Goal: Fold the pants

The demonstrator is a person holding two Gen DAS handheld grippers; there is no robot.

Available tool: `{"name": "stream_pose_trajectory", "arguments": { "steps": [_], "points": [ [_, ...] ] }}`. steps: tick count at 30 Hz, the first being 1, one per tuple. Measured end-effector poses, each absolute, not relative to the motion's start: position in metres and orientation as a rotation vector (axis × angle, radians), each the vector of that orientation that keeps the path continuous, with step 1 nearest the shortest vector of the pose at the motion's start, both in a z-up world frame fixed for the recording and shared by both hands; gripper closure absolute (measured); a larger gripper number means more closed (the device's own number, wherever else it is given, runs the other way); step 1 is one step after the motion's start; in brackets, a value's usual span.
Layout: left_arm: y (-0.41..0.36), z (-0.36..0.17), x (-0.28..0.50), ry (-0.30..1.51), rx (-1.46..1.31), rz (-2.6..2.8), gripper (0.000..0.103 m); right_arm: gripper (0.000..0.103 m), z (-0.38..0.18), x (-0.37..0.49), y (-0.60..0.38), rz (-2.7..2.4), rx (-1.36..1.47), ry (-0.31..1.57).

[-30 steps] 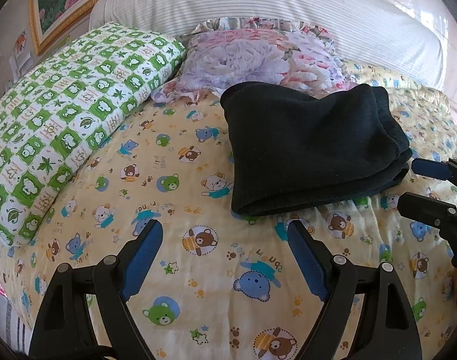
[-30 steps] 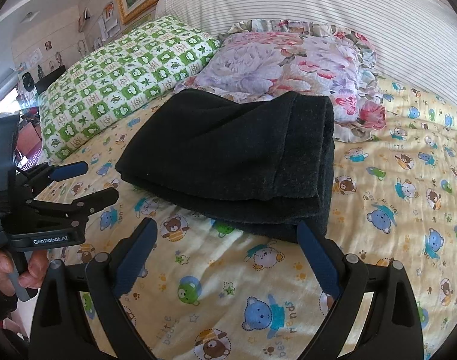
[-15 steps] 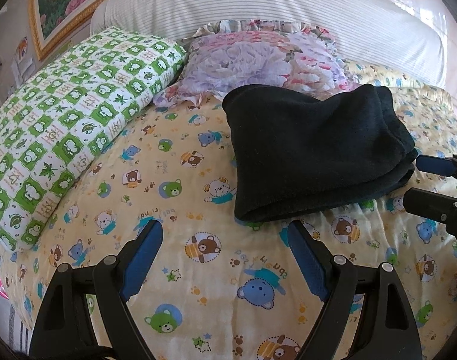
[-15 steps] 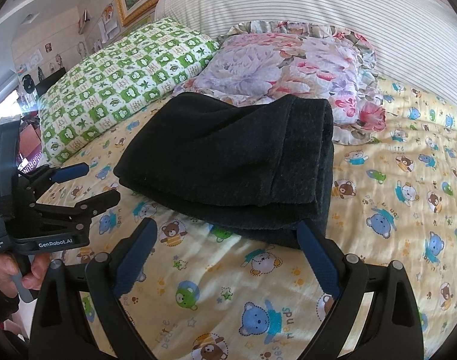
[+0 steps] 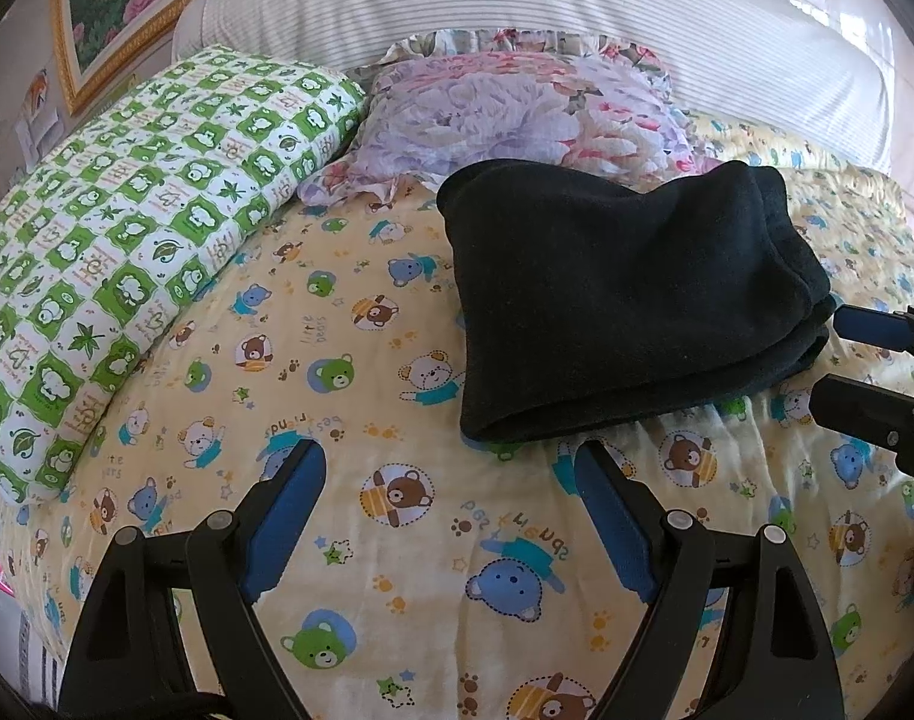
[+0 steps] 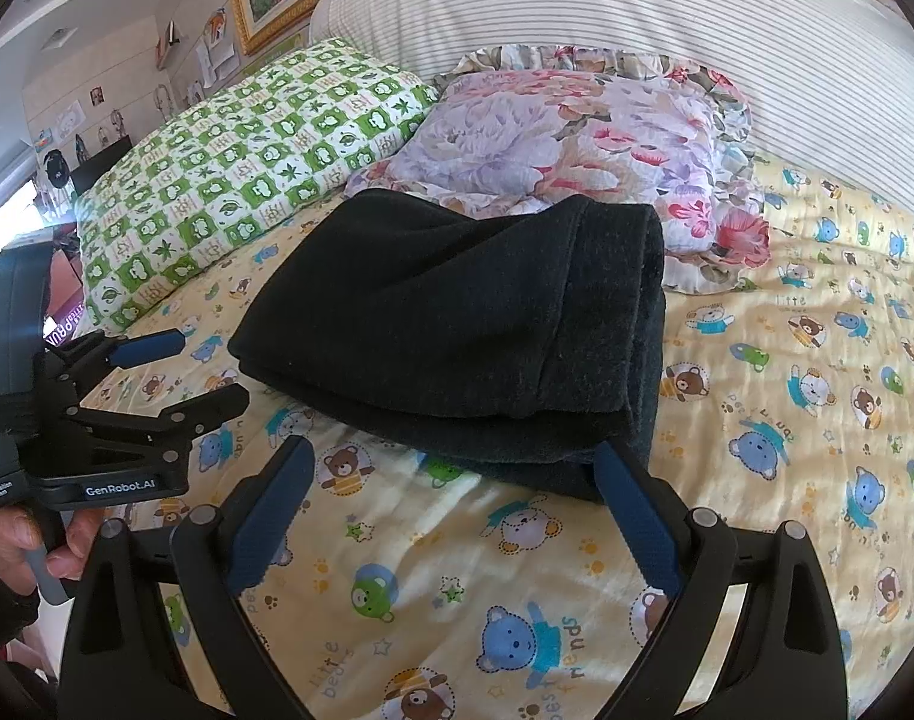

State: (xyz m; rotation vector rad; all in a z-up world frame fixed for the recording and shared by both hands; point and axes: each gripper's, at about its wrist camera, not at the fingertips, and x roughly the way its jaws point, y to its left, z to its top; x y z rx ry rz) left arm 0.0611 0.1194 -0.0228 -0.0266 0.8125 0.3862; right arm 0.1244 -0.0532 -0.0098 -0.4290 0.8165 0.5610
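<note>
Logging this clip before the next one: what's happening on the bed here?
A person holds a two-finger gripper in each hand over a bed with a cartoon-bear sheet. The black pants lie folded into a thick stack of layers in front of a floral pillow, with a green checkered pillow beside it. The left gripper and right gripper both have their jaws open and hold nothing, just short of the stack's near edge. The folding looks finished or close to it.

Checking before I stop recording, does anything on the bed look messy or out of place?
Nothing stands out. The folded black fleece pants lie in a compact stack on the yellow bear-print sheet; only the stacked edges are slightly uneven. Both claws, left and right, are open and empty.
</note>
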Motion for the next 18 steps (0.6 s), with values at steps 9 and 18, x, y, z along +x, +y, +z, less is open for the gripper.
{"name": "stream_pose_trajectory", "arguments": {
  "steps": [9, 18],
  "points": [
    [0.1198, -0.0205, 0.0630, 0.808, -0.028, 0.382, 0.017, 0.008, -0.0094, 0.1249, -0.0529, 0.559, -0.428, 0.816],
    [0.1143, -0.0144, 0.0674, 0.811, -0.021, 0.368, 0.017, 0.008, -0.0037, 0.1237, -0.0575, 0.539, -0.409, 0.810]
  ]
}}
